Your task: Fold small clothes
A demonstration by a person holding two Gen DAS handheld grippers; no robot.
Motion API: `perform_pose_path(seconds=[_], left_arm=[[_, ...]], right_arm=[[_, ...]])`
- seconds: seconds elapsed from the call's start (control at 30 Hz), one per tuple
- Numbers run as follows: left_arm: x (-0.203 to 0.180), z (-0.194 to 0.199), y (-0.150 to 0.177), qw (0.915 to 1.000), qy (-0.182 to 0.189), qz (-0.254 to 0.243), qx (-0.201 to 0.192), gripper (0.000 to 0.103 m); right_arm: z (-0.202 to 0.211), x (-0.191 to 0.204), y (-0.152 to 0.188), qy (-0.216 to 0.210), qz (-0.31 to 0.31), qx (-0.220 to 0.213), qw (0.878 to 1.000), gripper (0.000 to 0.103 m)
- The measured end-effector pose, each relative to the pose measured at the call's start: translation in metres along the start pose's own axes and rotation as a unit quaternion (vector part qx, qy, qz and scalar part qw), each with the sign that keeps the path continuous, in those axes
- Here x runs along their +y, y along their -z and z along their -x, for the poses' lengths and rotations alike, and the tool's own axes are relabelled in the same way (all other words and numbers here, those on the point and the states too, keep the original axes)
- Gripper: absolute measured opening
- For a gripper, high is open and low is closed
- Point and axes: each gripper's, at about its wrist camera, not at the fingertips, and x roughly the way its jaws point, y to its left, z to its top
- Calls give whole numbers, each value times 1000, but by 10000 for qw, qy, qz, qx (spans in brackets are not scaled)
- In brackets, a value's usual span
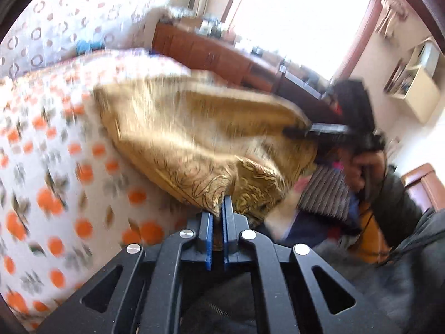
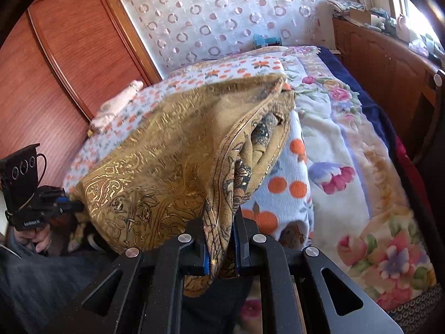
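Bedroom, orange-dotted bedspread (image 1: 55,144) smeared by blur (left view). Gold garment (image 2: 155,150) at twelve o'clock, pinched by left gripper (image 1: 218,211) and right gripper (image 2: 219,222).

A bed (image 2: 370,150) fills the middle of both views, running from the lower edge of each frame up to a curtain. Directly on it lies a white sheet printed with orange dots and grey leaves (image 1: 55,150), at left in the left wrist view; beside it, at right in the right wrist view, a plush blanket with pink and purple flowers (image 2: 347,172). A gold patterned cloth (image 2: 155,150) rests partly on the sheet. A small pale pink folded garment (image 2: 116,105) lies at the sheet's left edge.
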Motion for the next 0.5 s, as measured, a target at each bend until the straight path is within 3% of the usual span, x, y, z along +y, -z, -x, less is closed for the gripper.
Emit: perform_pose_path(seconds=[0.23,0.5], left_arm=[[12,20,-75,9973,-231,-218,-657,6],[49,-8,-134,9928,-793,-37,-896,6]], right_arm=[[17,-10,-58,-396,-606,-294,9969,12],[-11,-8,-135,-10,-619,-537,9966,18]])
